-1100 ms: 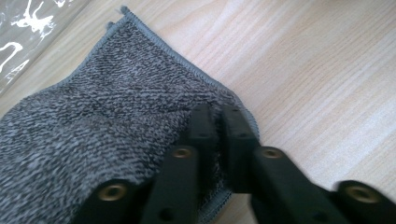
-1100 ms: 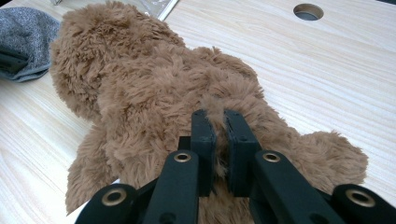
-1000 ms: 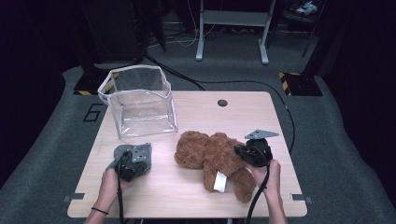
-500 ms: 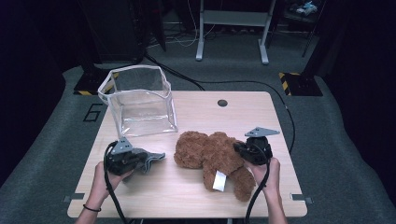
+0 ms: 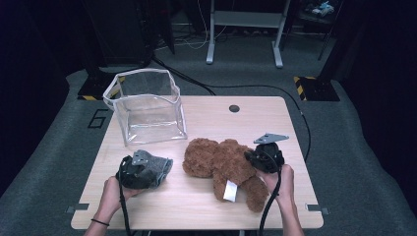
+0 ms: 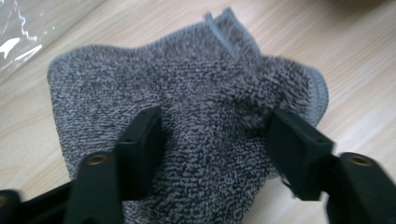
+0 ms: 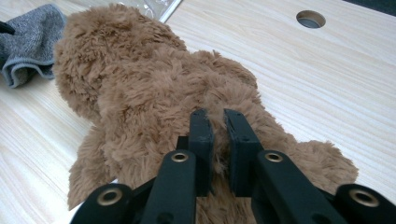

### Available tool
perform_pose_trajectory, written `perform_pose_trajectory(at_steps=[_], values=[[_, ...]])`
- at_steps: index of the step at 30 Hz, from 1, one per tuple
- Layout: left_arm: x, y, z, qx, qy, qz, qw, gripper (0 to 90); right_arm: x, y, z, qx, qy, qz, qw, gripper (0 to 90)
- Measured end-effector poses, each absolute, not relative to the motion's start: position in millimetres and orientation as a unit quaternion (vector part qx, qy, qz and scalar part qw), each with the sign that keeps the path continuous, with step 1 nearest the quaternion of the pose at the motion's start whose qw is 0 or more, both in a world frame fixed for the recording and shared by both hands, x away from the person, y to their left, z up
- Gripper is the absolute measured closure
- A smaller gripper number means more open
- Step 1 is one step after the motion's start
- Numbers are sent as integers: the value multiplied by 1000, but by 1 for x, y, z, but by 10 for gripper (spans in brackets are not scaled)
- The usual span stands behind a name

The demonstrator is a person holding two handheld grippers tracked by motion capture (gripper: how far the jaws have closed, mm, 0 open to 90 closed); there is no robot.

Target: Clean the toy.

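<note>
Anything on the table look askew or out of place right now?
Mildly, yes. The brown teddy bear lies tipped over on the table, with the right gripper pinching its fur. The grey cloth is rumpled, one corner folded up, under the left gripper. The clear container stands upright.

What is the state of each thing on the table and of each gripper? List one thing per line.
Teddy bear: lying on the table, fur pinched by the right gripper.
Grey cloth: crumpled, flat on the table.
Clear bin: upright, nothing inside.
Left gripper: jaws just opened, astride the cloth.
Right gripper: nearly closed on the bear's fur.
</note>
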State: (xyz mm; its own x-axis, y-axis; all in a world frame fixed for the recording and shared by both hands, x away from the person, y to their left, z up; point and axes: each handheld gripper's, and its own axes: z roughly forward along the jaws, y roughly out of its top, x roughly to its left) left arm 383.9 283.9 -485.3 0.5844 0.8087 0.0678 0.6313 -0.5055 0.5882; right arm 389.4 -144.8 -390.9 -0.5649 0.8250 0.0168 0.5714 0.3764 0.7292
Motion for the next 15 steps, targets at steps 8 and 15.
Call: perform_pose_trajectory(at_steps=[8,15], values=[[391,290,-494,843,434,164,271,775,399,-148,-404,461,806,339,151,427],[389,292,-486,839,426,169,293,818,400,-160,-414,462,802,353,133,827]])
